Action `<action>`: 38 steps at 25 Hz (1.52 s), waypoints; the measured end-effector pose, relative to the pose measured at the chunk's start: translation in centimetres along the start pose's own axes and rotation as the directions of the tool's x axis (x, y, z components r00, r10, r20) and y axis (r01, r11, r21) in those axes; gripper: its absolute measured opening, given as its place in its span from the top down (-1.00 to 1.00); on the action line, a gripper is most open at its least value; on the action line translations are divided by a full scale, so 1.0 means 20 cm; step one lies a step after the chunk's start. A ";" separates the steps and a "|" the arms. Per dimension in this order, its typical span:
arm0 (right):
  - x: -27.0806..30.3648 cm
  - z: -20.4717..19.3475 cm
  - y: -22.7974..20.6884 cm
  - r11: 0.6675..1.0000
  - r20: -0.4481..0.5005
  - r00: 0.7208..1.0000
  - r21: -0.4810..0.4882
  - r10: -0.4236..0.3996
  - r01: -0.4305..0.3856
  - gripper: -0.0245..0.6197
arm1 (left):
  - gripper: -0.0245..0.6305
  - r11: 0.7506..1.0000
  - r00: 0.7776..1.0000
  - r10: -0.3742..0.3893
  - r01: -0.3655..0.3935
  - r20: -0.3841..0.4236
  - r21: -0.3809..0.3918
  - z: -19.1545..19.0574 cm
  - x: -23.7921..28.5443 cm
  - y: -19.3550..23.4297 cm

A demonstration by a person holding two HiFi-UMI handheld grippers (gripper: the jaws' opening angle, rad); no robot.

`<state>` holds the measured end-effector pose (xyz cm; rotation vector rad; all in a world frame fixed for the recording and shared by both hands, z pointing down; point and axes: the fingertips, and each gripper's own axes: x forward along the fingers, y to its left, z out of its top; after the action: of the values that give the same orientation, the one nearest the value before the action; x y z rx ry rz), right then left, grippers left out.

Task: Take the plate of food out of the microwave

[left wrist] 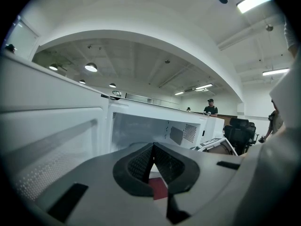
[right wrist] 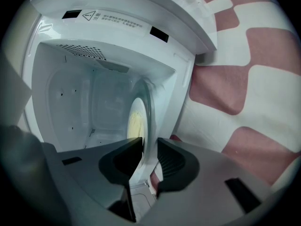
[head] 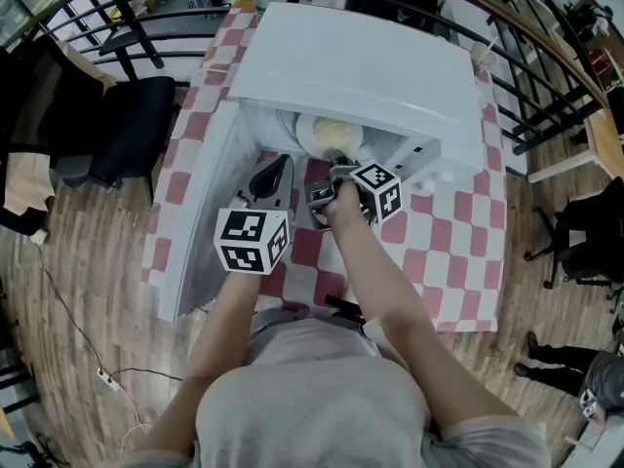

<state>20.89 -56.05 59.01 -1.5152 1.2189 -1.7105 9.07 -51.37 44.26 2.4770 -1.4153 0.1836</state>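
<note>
The plate (head: 304,136) sits inside the open microwave (head: 361,76), on its floor near the front, with pale yellow food (head: 333,131) heaped on it. The microwave stands on the checked tabletop (head: 458,232), its door (head: 200,213) swung out to the left.

The right claw (right wrist: 149,149) reaches into the opening and has the near rim of the plate (right wrist: 143,108) between its pads, which appear clamped on it with no gap showing on either side. The left claw (left wrist: 151,161) hangs just outside the cavity, by the door, with its jaws together and nothing in them.

The plate looks like glazed ceramic or glass, so it is probably stiff, fairly heavy for a one-edge grip, slippery and breakable. Held by the near rim alone, it will likely want to droop at the far side, and the food could slide. The rim is the only place to grip it; a deep bite over the lip should hold better than a grip at the very edge. Drawing it out level and low over the cavity floor, and supporting the other side with the left claw once it clears the opening, seems the safer course.
</note>
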 end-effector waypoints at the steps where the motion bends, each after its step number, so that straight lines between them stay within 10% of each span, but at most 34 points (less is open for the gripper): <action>1: 0.00 0.00 0.00 1.000 -0.001 1.000 0.000 0.004 -0.004 0.57 | 0.92 1.000 1.000 0.002 -0.002 0.000 -0.003 0.00 0.00 0.00; 38: -0.09 0.02 0.11 0.959 -0.055 0.958 0.014 0.283 -0.283 0.82 | 0.92 0.998 0.999 -0.031 0.030 -0.021 -0.048 -0.08 0.06 -0.04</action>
<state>21.23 -55.60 56.15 -1.2270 1.3845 -1.5725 10.33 -51.51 45.86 2.4486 -1.3561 0.1682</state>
